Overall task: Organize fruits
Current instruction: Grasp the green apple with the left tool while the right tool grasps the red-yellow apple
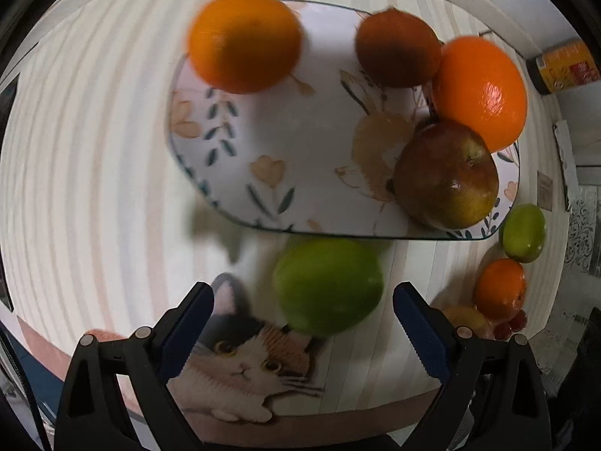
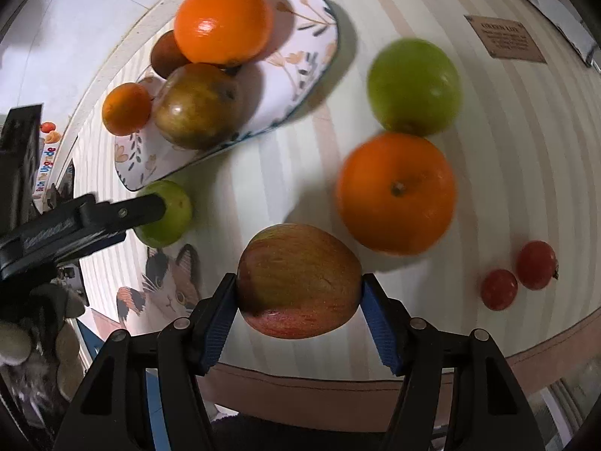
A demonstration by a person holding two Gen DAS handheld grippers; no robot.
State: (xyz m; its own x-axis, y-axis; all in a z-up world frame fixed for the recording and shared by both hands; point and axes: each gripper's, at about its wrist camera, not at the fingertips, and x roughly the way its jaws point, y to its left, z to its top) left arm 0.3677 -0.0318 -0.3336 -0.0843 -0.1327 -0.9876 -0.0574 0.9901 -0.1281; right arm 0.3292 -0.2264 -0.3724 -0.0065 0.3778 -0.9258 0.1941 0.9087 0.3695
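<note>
A floral plate (image 1: 270, 143) holds two oranges (image 1: 244, 41) (image 1: 480, 92), a dark brownish fruit (image 1: 398, 49) and a brownish-red apple (image 1: 447, 174). My left gripper (image 1: 304, 319) is open, its jaws either side of a green apple (image 1: 326, 285) lying on the table just before the plate. My right gripper (image 2: 298, 297) is shut on a red-yellow apple (image 2: 296, 282). In the right wrist view the plate (image 2: 293, 75) is at upper left, and the left gripper's finger (image 2: 112, 214) lies against the green apple (image 2: 169, 214).
On the striped tablecloth lie another green apple (image 2: 413, 86), a large orange (image 2: 396, 193) and two cherry tomatoes (image 2: 499, 289) (image 2: 535, 265). A cat picture (image 2: 169, 289) marks the cloth near the table's front edge. A yellow box (image 1: 567, 65) stands far right.
</note>
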